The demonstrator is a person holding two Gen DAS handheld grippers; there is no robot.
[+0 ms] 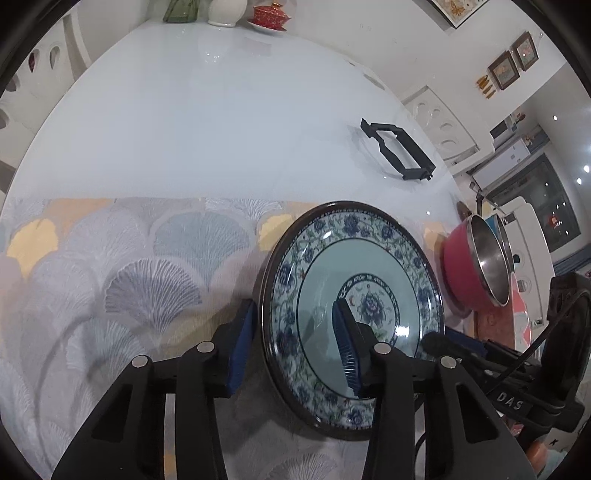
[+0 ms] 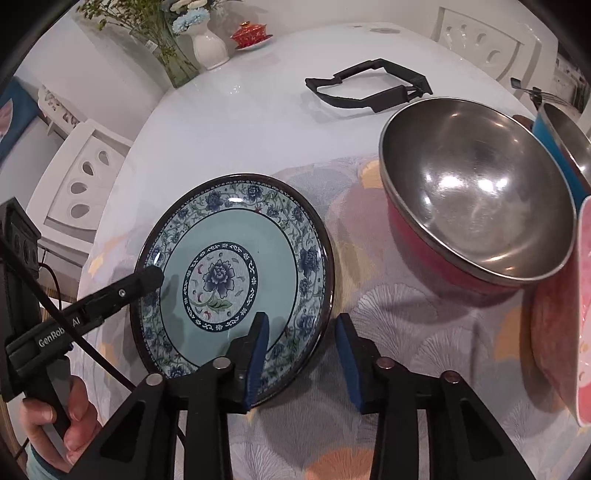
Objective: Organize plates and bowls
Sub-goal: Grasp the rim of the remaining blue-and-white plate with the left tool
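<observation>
- Right now a round plate (image 2: 236, 273) with blue flowers and a pale green middle lies flat on a mat (image 1: 110, 280) with a fan pattern, on a white table (image 1: 192, 122).
- On one side, the left gripper (image 1: 291, 339) has one blue pad over the plate's inside and the other pad outside the rim.
- Its jaws stand fairly narrow with the rim between them; I cannot tell if the pads squeeze the plate.
- On the other side, the right gripper (image 2: 301, 354) does the same: one blue pad sits over the flowered edge and the other is outside the rim, over the mat.
- Its jaws are also fairly narrow, and I cannot tell if they pinch the rim.
- A shiny metal bowl (image 2: 476, 192) with a red outside sits on the mat just beside the plate.
- A blue bowl (image 2: 561, 151) stands behind it at the edge.
- A black frame (image 2: 369, 88) lies farther back on the bare table.
- A red lidded cup (image 2: 249, 35) and a white vase (image 2: 208, 48) stand at the far end.
- A hand (image 2: 62, 421) grips the left gripper's handle.
</observation>
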